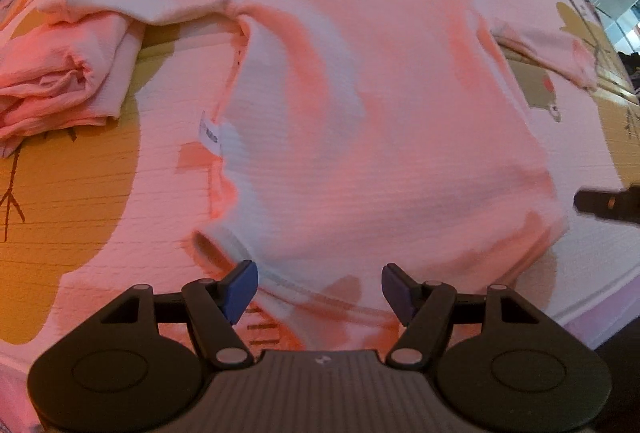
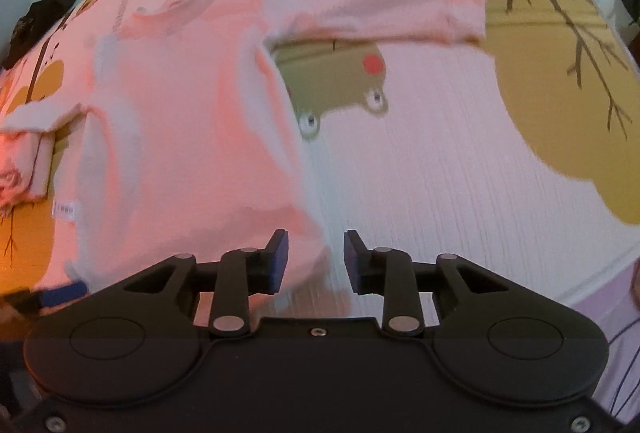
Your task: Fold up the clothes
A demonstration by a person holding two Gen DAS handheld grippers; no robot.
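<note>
A: Looking down, you have the pink shirt (image 1: 360, 105) flat on the bed cover (image 1: 80, 193), neck far from you, hem near you.

B: Where are your tongs?

A: Your left tongs (image 1: 319, 287) hang over the hem's left part, jaws wide apart, holding nothing. Your right tongs (image 2: 316, 259) sit at the hem's right corner, jaws partly apart, gripping nothing.

B: How does it feel?

A: Soft, ribbed, floppy, I think. Its long way runs from you. A folded pink pile (image 1: 52, 81) lies left.
</note>
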